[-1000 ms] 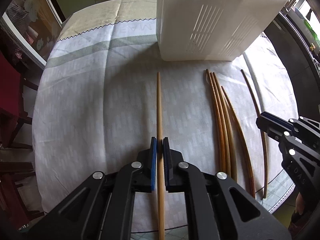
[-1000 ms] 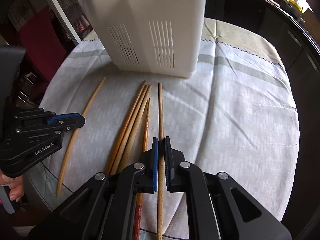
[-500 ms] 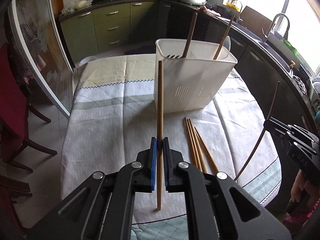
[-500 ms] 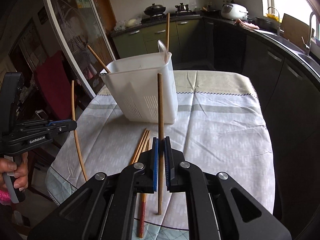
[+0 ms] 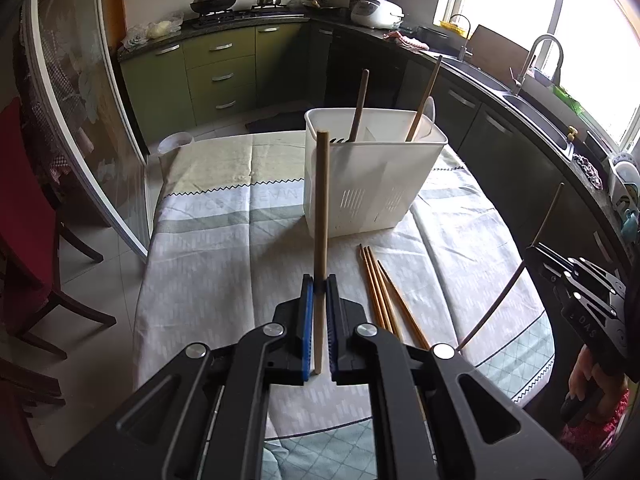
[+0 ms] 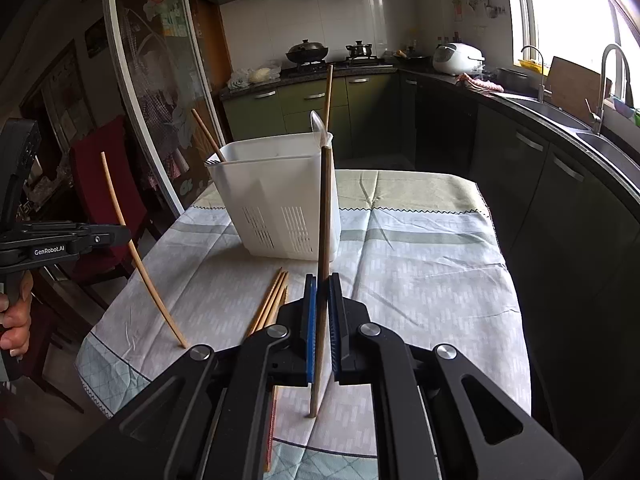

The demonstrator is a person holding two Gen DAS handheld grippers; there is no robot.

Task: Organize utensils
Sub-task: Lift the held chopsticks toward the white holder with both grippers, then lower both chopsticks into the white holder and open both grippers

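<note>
so both grippers have a chopstick each right now: the left gripper [image 5: 318,286] is clamped on a light chopstick [image 5: 321,216] held upright, and the right gripper [image 6: 323,280] is squeezed onto a darker chopstick [image 6: 325,216] the same way, both gripped low so most of the length sticks up above the pads; the white utensil holder [image 5: 368,184] sits at about 12 o'clock from either camera on the tablecloth [image 5: 224,264], with a couple of handles already poking out of it; four loose chopsticks [image 5: 380,292] lie flat on the cloth between the left gripper and the holder, around 1 o'clock in the left view; my take on doing this step well: carry each stick up and over the rim first, then lower it straight down, because the bottom ends hang below the jaws and would catch the holder's wall if you come in level; I'd go one hand at a time so the two sticks don't knock each other, aim for a compartment away from the handles already standing in there, and only let go once the tip is well inside, otherwise it could tip out and roll off the table.
</note>
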